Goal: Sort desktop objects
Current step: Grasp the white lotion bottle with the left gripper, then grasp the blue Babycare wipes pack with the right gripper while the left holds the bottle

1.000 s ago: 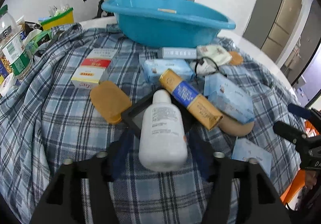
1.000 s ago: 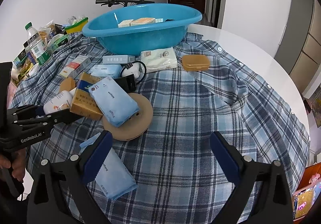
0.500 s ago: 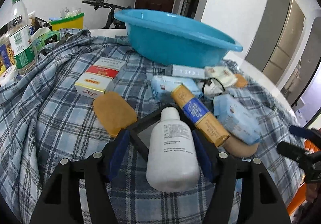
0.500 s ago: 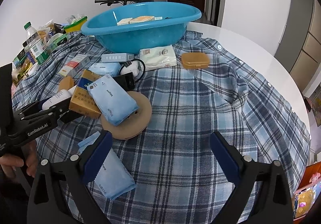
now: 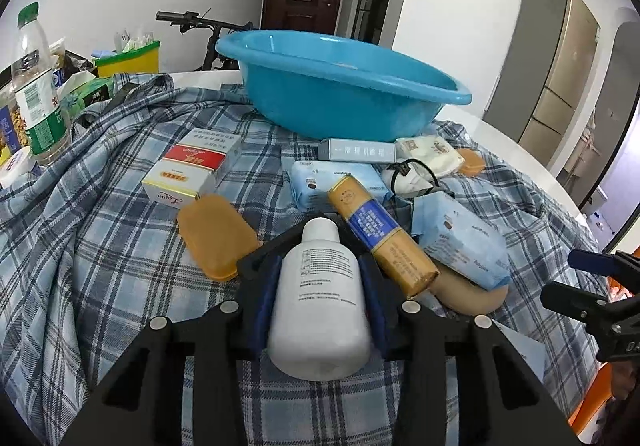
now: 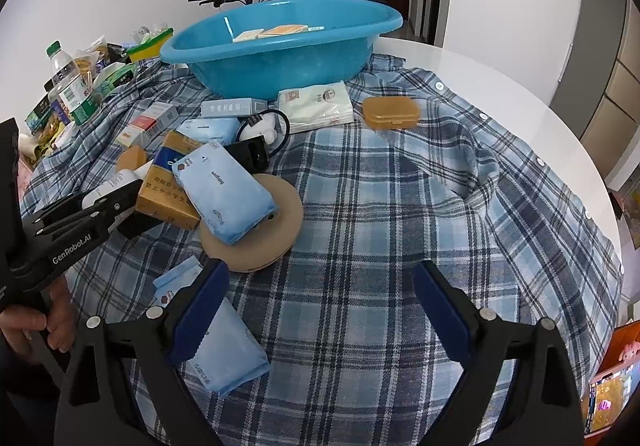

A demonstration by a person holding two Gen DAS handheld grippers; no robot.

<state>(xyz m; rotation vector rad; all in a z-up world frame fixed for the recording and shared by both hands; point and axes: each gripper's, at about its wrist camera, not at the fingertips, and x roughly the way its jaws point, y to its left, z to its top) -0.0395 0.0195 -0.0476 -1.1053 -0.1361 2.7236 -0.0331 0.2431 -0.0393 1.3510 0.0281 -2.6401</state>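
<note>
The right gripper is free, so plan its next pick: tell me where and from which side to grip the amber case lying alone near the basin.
Grip the amber case across its short sides, coming down from above. It lies flat and alone on the plaid cloth, so nothing blocks a descent, and its low profile leaves little side wall for a level approach. The right gripper stands open and empty, probably wide enough for that span.

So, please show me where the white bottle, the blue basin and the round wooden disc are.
white bottle (image 5: 320,298), left wrist view, on its label side.
blue basin (image 6: 280,66), right wrist view, on its outer wall.
round wooden disc (image 6: 286,218), right wrist view, on its bare top.
</note>
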